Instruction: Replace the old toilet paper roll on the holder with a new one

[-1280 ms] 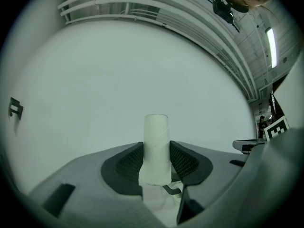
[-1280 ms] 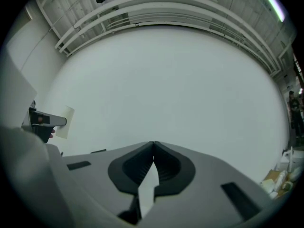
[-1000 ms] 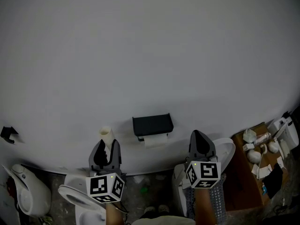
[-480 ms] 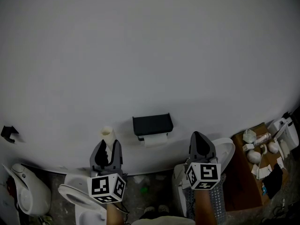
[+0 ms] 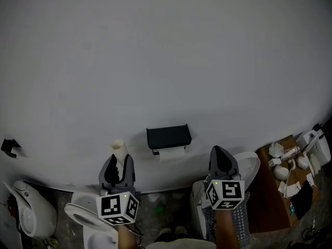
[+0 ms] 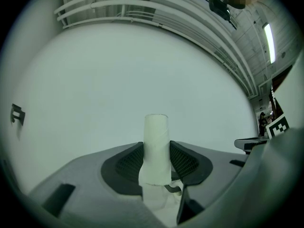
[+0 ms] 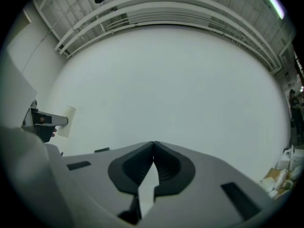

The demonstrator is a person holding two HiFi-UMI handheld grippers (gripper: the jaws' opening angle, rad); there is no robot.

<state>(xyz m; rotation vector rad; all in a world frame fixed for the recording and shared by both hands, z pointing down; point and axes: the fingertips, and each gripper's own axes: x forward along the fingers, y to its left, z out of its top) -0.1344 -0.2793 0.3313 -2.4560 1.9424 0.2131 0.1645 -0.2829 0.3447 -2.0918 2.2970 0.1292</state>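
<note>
No word, number or brand can be read; the left marker cube [image 5: 117, 207] and right marker cube [image 5: 224, 192] show only black-and-white squares.

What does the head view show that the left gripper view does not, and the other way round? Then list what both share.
Head view only: a white toilet, a cluttered brown table. Left gripper view only: ceiling rails, a light strip. Both: the left gripper clamped on a pale tube, the black holder, the white wall.
</note>
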